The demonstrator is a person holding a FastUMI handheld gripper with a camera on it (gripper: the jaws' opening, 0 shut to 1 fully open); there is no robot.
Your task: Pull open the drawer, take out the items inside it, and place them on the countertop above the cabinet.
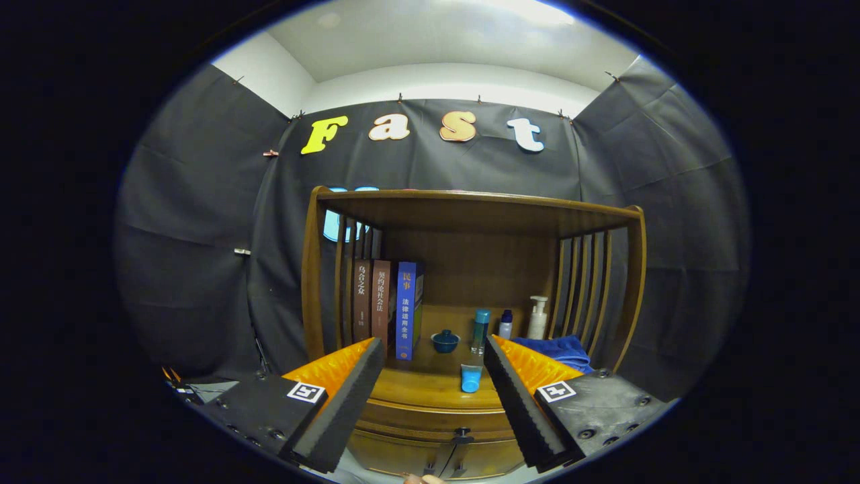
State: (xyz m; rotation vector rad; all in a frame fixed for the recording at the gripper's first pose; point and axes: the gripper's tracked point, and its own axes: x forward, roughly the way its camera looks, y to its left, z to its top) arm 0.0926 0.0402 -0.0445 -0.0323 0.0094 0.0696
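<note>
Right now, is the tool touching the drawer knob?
Apart. In the gripper view the tool is open and holds nothing, and the drawer knob sits low between the fingers with a plain gap on both sides.

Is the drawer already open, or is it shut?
Shut. The drawer front sits flush under the countertop, its knob untouched between the open gripper fingers.

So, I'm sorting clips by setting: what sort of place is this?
Probably a staged recording booth, not a real room: black cloth walls hang behind a small wooden shelf cabinet holding upright books and toiletry bottles. The open gripper faces it.
</note>
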